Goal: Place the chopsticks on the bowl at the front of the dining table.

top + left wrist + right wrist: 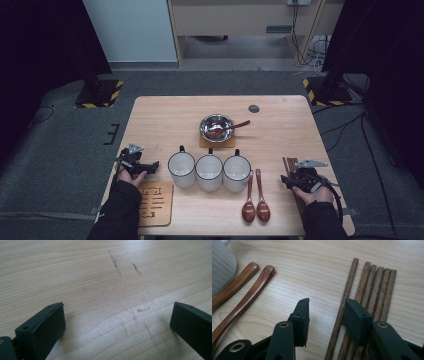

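Note:
Three white mugs (209, 171) stand in a row at the table's front middle. Behind them a steel bowl (216, 127) with a wooden spoon (236, 126) in it rests on a wooden coaster (217, 142). Two wooden spoons (255, 205) (244, 300) lie right of the mugs. Several dark wooden chopsticks (291, 165) (372, 290) lie at the right edge. My left gripper (145, 167) (117, 322) is open low over bare wood near the left edge. My right gripper (290, 181) (326, 311) is open over the chopsticks, its right jaw above them, holding nothing.
A slotted wooden board (155, 202) lies at the front left by my left forearm. The table (165, 120) has a small round grommet (254, 108) at the back. Dark stands with striped bases (97, 94) flank the table on the carpet.

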A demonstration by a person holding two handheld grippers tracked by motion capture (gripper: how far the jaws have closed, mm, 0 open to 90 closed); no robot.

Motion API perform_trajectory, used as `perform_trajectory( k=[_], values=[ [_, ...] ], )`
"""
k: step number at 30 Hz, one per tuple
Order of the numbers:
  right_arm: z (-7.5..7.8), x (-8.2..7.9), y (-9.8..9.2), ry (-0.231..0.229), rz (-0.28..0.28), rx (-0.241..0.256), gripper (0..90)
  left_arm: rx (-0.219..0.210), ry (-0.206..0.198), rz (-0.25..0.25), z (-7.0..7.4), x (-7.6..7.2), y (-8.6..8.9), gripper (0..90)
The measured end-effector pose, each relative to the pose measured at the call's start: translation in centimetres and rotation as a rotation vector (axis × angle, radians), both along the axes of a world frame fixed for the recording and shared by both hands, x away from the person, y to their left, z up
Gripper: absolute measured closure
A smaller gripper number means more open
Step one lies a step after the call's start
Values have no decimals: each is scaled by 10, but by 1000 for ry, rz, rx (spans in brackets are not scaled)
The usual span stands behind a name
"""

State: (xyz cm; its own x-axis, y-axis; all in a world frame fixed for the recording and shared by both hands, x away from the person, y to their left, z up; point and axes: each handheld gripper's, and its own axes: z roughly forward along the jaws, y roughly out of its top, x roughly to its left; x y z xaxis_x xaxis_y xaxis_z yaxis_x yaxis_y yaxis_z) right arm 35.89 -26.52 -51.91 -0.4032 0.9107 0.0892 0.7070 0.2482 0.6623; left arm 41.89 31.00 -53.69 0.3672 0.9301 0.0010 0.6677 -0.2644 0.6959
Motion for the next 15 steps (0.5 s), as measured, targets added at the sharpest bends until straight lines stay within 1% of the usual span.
perform_trajectory(
  k=[2,4,5,6,7,8,10,11,12,13,15],
  values=[
    [-1,0,1,5,16,-12,593,0,0,0,0,0,0,0],
    [-1,-1,3,7,22,-22,639,0,0,0,0,0,0,0],
    [0,-1,3,17,20,-23,666,0,0,0,0,0,0,0],
    [0,-1,3,17,20,-23,666,0,0,0,0,0,0,0],
    [1,-1,4,27,16,-29,713,0,0,0,0,0,0,0],
    [1,-1,4,27,16,-29,713,0,0,0,0,0,0,0],
    [2,-1,4,36,27,-42,771,0,0,0,0,0,0,0],
    [2,-1,4,36,27,-42,771,0,0,0,0,0,0,0],
    [2,-2,6,41,28,-43,802,0,0,0,0,0,0,0],
    [2,-2,6,44,31,-45,814,0,0,0,0,0,0,0],
    [2,-2,7,48,29,-46,822,0,0,0,0,0,0,0]
  ],
)
